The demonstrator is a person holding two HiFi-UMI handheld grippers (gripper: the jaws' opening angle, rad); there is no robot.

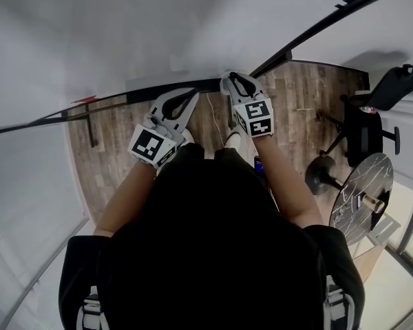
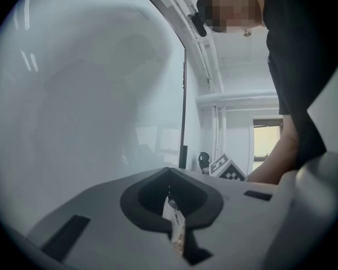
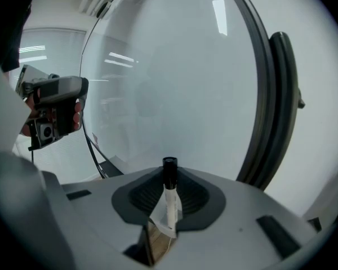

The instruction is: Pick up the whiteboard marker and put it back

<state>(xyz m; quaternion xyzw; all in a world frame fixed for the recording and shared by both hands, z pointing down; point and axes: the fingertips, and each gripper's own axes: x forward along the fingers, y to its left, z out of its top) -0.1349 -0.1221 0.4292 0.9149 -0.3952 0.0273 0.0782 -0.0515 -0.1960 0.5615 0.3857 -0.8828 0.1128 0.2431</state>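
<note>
Black shirt (image 1: 206, 253) fills the lower frame; above it the right tool (image 1: 238, 81) is clamped on the whiteboard marker (image 3: 169, 198), cap up, near the whiteboard (image 3: 174, 77), and the left tool (image 1: 190, 96) beside it has its jaws together, seemingly empty. Pickup looks done, so next, I judge, the marker must be laid on the dark rail (image 1: 141, 95) at the board's foot and released. Board and rail crowd both tools; the chair (image 1: 368, 119) at far right stands well apart.

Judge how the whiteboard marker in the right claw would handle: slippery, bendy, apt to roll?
The whiteboard marker looks a stiff, smooth cylinder: probably slippery, likely to roll if laid down. Slim, pinched in the right claw, it seems light.
</note>
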